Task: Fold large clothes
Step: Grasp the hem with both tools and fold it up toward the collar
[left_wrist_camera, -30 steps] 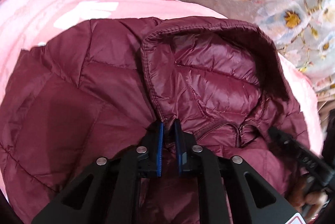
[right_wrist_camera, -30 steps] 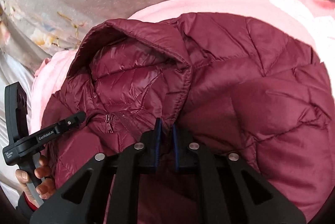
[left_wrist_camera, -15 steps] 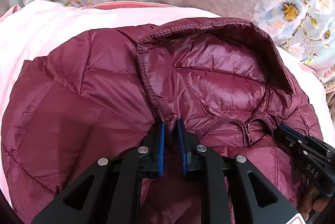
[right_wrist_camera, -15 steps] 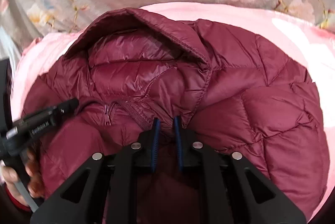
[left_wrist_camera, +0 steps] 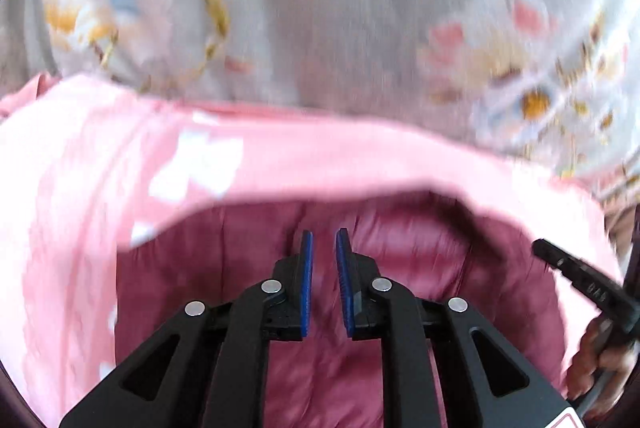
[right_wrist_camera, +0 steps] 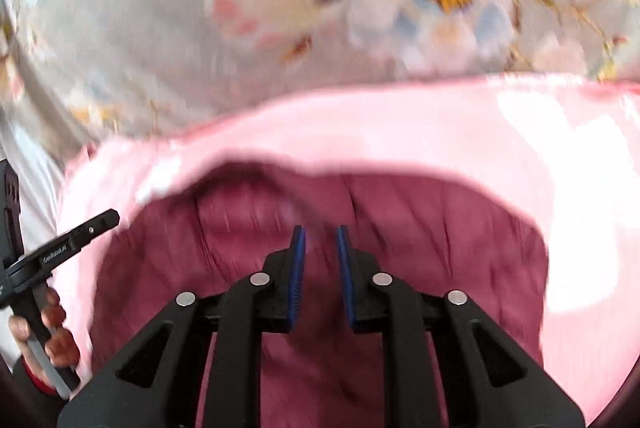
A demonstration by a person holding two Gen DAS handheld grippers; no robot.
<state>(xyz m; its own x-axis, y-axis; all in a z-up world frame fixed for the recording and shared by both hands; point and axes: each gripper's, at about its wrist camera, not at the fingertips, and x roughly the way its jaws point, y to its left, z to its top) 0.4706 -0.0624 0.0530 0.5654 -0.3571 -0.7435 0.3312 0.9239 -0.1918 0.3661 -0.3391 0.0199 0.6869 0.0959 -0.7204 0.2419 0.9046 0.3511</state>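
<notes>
Both views are blurred by motion, so take what follows with some care.

The maroon padded jacket (left_wrist_camera: 400, 268) lies on a pink blanket (left_wrist_camera: 100, 188), which is spread over a grey cloth with flowers (left_wrist_camera: 320, 8). In both wrist views the jacket fills the lower middle, just under the tools.

Your left gripper (left_wrist_camera: 323, 248) has its blue pads (left_wrist_camera: 306, 268) a little apart, with nothing between them; only jacket fabric shows behind the gap. Your right gripper (right_wrist_camera: 320, 248) looks the same: narrowly spread and empty. In the left view its black body (left_wrist_camera: 580, 280) and your hand (left_wrist_camera: 600, 360) sit at the right edge of the jacket.

I judge you are between two grasps. To do this step well, slow down first so the picture becomes sharp. Choose two matching points on one edge of the jacket, one for each gripper. Spread the pads wider than now, because the padding is thick. Pinch deep enough to take all layers, since the shiny shell will probably slip. Then lift both sides together and keep the edge straight.

The hood opening (right_wrist_camera: 240, 188) seems to point away from you, toward the far side of the bed. So the long axis probably runs from you to the far side, but the blur and the hidden hem make this uncertain.
</notes>
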